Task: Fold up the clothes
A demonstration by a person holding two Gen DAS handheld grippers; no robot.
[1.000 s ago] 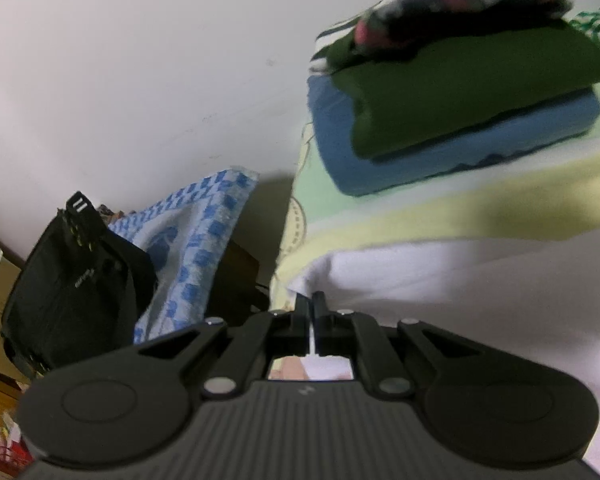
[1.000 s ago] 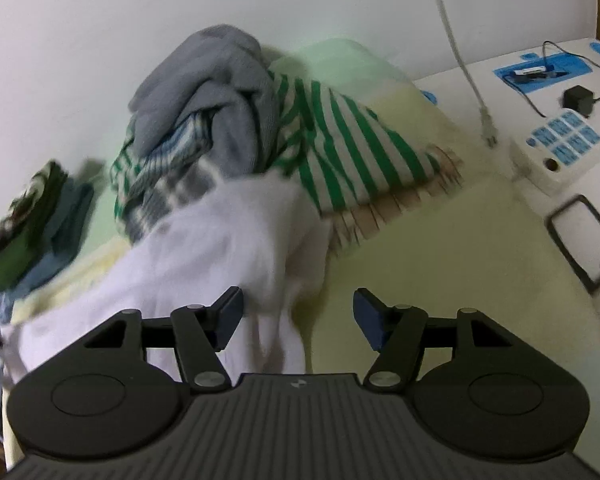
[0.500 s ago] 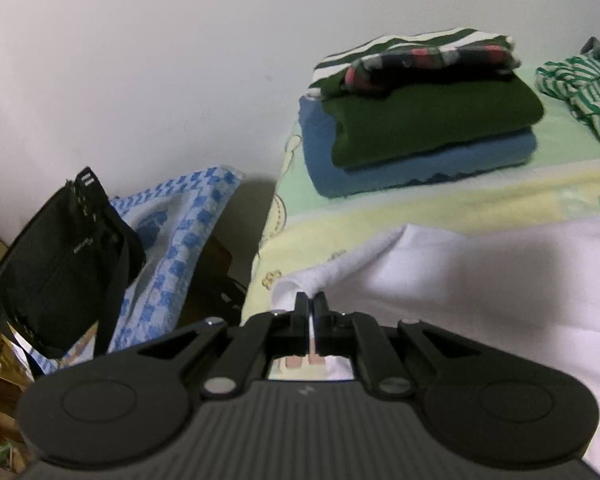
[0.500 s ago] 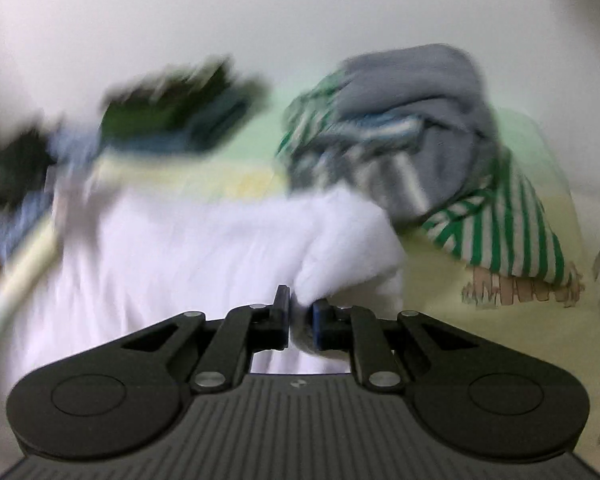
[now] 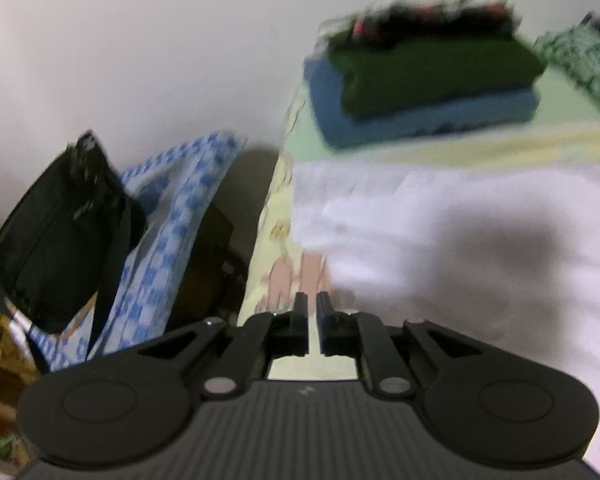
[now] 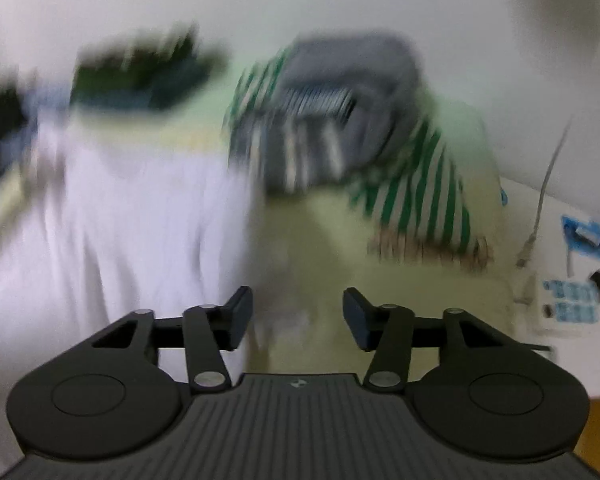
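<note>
A white garment (image 5: 440, 232) lies spread flat on the yellow-green bed sheet (image 5: 276, 240); it also shows in the right wrist view (image 6: 140, 232). My left gripper (image 5: 312, 304) hovers at the garment's left edge, its jaws a narrow slit apart with nothing between them. My right gripper (image 6: 296, 312) is open and empty beside the garment's right edge. A stack of folded clothes (image 5: 420, 92), blue, dark green and plaid, sits at the far side of the bed. A heap of unfolded grey and green-striped clothes (image 6: 348, 128) lies behind the right gripper.
A black bag (image 5: 56, 232) and a blue checked cloth (image 5: 172, 216) stand off the bed's left edge against the white wall. A white side table with a power strip (image 6: 572, 300) and cable stands at the right. Both views are motion-blurred.
My left gripper has let go of the white garment's corner and its jaws have parted slightly. My right gripper, shut on the garment half a second ago, has opened. The garment now lies flat.
</note>
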